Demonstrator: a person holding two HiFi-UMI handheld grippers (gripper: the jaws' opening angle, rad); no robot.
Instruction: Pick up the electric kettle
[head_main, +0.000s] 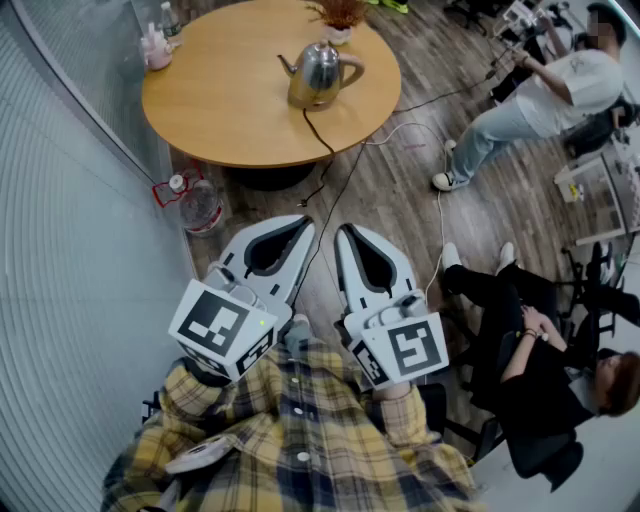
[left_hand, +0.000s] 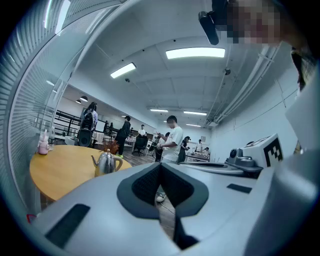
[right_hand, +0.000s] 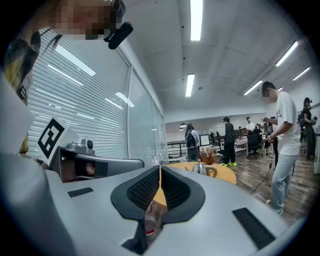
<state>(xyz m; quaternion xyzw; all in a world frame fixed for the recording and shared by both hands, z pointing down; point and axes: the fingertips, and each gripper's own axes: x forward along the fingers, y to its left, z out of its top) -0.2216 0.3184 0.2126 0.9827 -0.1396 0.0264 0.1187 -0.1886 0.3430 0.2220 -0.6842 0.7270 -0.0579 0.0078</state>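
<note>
Electric kettle (head_main: 318, 72) stands on the round surface (head_main: 220, 100), well apart from both my tools. My left gripper (head_main: 300, 225) and right gripper (head_main: 347, 235) each have jaws together, holding nothing.

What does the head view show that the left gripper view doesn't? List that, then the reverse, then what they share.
Head view only: a seated person in black, and the marker cube on the left gripper. Left gripper view only: ceiling lights, people standing far back. Both: the electric kettle on the round table, and a standing person in a white shirt.
</note>
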